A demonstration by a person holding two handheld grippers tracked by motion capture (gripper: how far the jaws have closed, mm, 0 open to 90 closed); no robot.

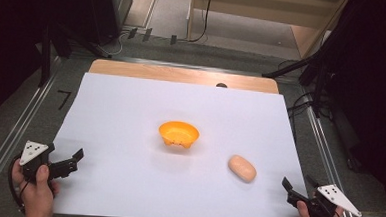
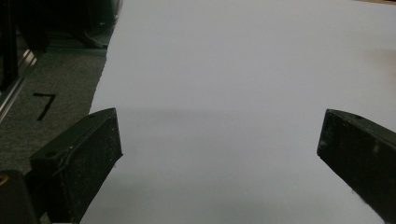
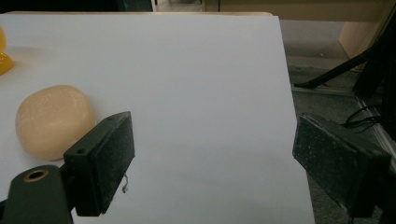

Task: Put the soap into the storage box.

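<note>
Left gripper at near-left corner of white paper sheet, well left of orange plastic bowl; jaws spread, nothing between. Bowl mid-sheet, upright, looks empty. Pale tan rounded bread-like lump lies near-right of bowl, apart from it. Right gripper right of lump, near sheet's edge; jaws spread, empty. Step, judged: approach before grasp. Next likely: right gripper shifts left, straddles lump, closes, carries to bowl. Unclear: lump material, bowl interior; bowl cut off in right gripper view.

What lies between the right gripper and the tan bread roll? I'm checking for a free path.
Nothing: the high view shows bare white sheet between the right gripper and bread roll.
</note>
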